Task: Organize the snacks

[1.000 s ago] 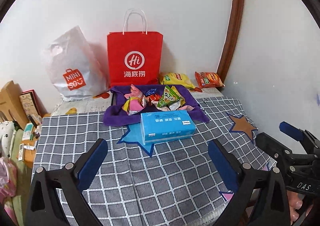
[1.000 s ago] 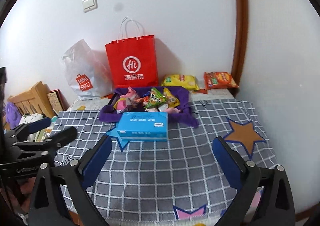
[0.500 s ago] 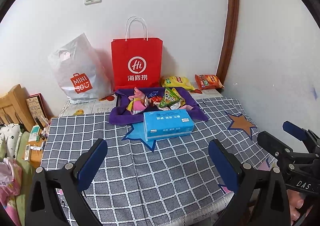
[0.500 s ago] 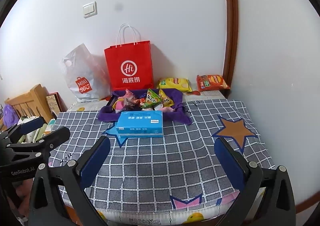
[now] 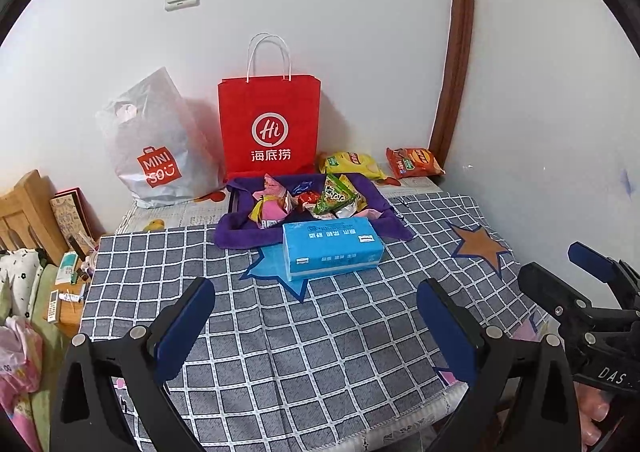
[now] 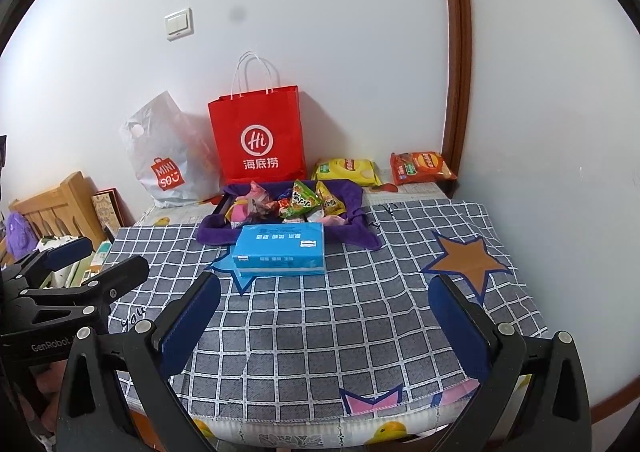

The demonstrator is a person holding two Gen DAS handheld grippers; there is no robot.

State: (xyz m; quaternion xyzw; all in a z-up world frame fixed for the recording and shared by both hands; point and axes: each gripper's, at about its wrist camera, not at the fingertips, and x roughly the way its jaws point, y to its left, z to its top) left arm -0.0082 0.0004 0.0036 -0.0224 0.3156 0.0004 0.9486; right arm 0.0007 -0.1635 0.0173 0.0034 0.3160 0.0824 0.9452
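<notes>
Several small snack packets (image 5: 312,200) (image 6: 292,204) lie piled in a tray lined with purple cloth (image 5: 236,230) (image 6: 212,232) at the back of the table. A yellow chip bag (image 5: 350,164) (image 6: 346,170) and an orange chip bag (image 5: 414,162) (image 6: 422,168) lie behind it by the wall. My left gripper (image 5: 316,328) hangs open over the near table edge, nothing between its fingers. My right gripper (image 6: 324,328) is open too, equally far from the tray. Each gripper shows at the side of the other's view.
A blue tissue pack (image 5: 332,248) (image 6: 280,248) sits just in front of the tray. A red paper bag (image 5: 270,128) (image 6: 256,136) and a white plastic bag (image 5: 154,144) (image 6: 168,152) stand against the wall. The checked tablecloth (image 5: 320,332) covers the table; clutter lies off its left side.
Both grippers have pulled back and risen from the table, so the tray and tissue pack look smaller and the near table edge has come into view. Both stay open.
</notes>
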